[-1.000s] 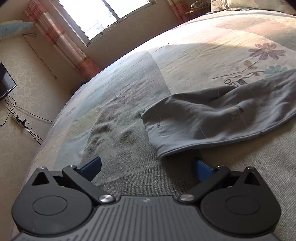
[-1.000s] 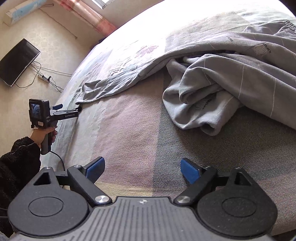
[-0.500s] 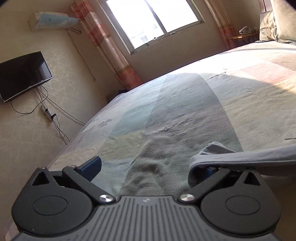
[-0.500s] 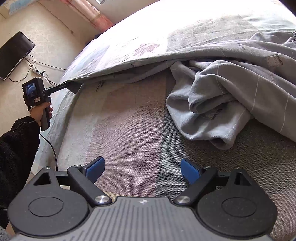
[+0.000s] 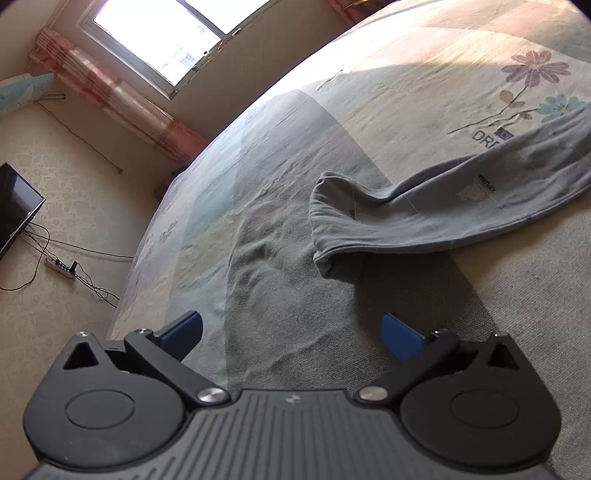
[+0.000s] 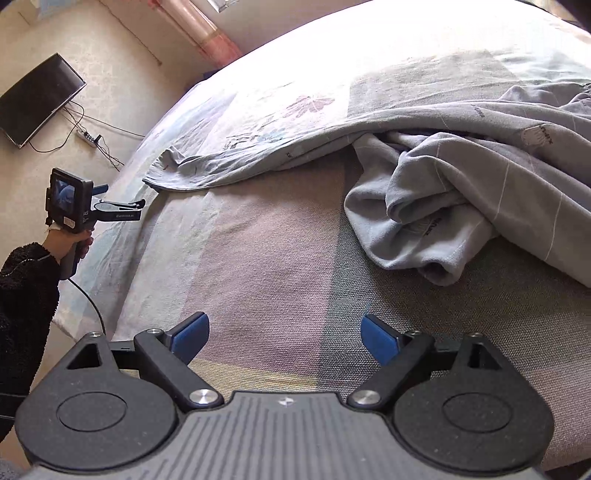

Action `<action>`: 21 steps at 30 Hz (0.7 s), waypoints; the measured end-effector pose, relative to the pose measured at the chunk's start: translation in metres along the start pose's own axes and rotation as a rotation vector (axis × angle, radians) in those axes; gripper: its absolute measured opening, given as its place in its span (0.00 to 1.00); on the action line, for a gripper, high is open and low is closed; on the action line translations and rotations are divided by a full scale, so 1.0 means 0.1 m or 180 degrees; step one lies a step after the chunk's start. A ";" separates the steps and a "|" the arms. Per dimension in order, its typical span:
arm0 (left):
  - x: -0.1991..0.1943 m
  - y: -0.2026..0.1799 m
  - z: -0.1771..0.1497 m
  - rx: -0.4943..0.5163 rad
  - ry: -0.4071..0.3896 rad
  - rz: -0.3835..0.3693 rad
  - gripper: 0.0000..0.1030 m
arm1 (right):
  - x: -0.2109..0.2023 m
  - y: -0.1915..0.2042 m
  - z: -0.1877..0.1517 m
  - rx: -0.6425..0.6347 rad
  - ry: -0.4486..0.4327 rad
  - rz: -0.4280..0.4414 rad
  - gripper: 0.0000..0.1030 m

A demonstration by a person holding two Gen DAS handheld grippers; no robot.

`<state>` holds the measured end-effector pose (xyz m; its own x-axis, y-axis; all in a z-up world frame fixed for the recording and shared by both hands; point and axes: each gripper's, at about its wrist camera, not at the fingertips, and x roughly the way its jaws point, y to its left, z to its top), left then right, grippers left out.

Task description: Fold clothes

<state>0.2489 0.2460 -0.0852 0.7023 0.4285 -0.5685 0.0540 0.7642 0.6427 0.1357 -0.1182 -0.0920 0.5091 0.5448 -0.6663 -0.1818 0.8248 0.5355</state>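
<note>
Left gripper [image 5: 291, 334] hangs with its blue pads spread wide and nothing between them, having let go of the trouser-leg cuff [image 5: 334, 236] it was lifting half a second ago; that cuff now lies flat on the bed [image 5: 236, 206], just ahead of the jaws and slightly toward the right pad, its hem open toward the camera. The release suggests one leg of the grey pyjama trousers [image 6: 461, 184] has been drawn out straight, a first step toward folding, with the fold itself not yet begun. Right gripper [image 6: 284, 334] has hardly moved over the same second, pads likewise parted and empty above bare bedspread. Ahead of it and toward its right pad the rest of the garment sits bunched in a heap [image 6: 424, 221]; the stretched leg runs from there across to the far left, ending close to the left gripper seen in a hand [image 6: 70, 243]. Between both sets of jaws and the cloth the bedspread lies open. The bed's edge drops away just left of the left pads, toward a wall-mounted screen [image 6: 37, 99] and trailing cables [image 5: 62, 266], with the window [image 5: 162, 33] farthest off
</note>
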 end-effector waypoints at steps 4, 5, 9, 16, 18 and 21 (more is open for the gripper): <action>-0.41 -0.11 0.06 -0.0084 -0.0061 -0.0323 1.00 | -0.21 0.02 -0.07 -0.0067 -0.0153 0.0038 0.89; -0.53 -0.16 0.10 -0.0116 -0.0101 -0.0424 1.00 | -0.26 0.02 -0.09 -0.0079 -0.0186 0.0034 0.89; -1.03 -0.45 0.32 -0.0189 -0.0299 -0.0881 1.00 | -0.50 0.00 -0.18 -0.0155 -0.0367 0.0014 0.89; -1.75 -1.18 0.59 -0.0117 -0.0560 -0.1656 1.00 | -0.74 -0.14 -0.28 -0.0339 -0.0581 -0.0297 0.64; -1.90 -1.41 0.59 -0.0046 -0.0606 -0.1788 1.00 | -0.72 -0.18 -0.31 -0.0381 -0.0564 -0.0397 0.54; -2.05 -1.77 0.51 0.0024 -0.0627 -0.1915 1.00 | -0.64 -0.24 -0.34 -0.0480 -0.0556 -0.0578 0.49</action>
<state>0.1318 -0.0018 -0.0558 0.6650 -0.1724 -0.7266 0.4844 0.8401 0.2440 0.0791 -0.1678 -0.0794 0.6795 0.3628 -0.6377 -0.1908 0.9266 0.3239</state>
